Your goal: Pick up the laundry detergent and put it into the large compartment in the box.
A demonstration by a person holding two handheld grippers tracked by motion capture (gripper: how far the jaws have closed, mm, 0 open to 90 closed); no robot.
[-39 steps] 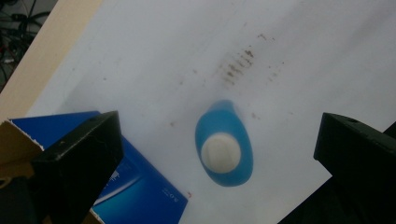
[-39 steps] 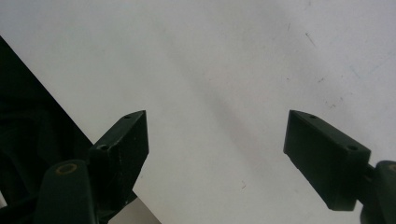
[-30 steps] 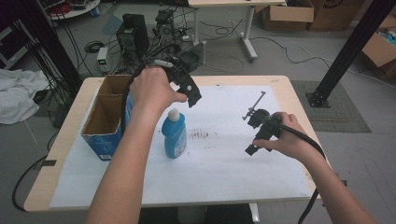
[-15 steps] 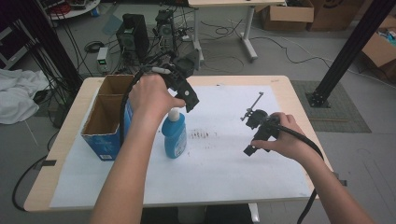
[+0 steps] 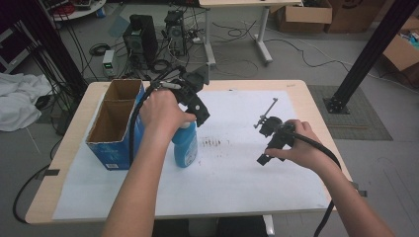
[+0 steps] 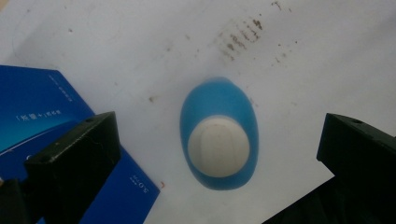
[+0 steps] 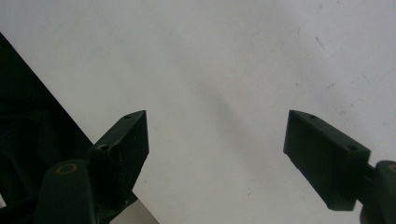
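Note:
A blue bottle (image 5: 186, 148) with a white cap (image 6: 218, 147) stands upright on the white paper. My left gripper (image 5: 195, 105) hovers straight above it and points down. In the left gripper view the left gripper (image 6: 219, 135) is open, one jaw on each side of the cap, touching nothing. My right gripper (image 5: 270, 130) is held low over the paper at the right. Its own view shows the right gripper (image 7: 217, 126) open, with bare paper between the jaws.
An open blue cardboard box (image 5: 114, 129) with two compartments stands just left of the bottle, its side (image 6: 39, 109) near my left jaw. Dark smudges (image 5: 213, 143) mark the paper sheet (image 5: 232, 187) that covers the wooden table (image 5: 69, 148).
My left hand has come down and a little forward over the bottle, and it now covers the cap in the high view. The right gripper has barely moved.

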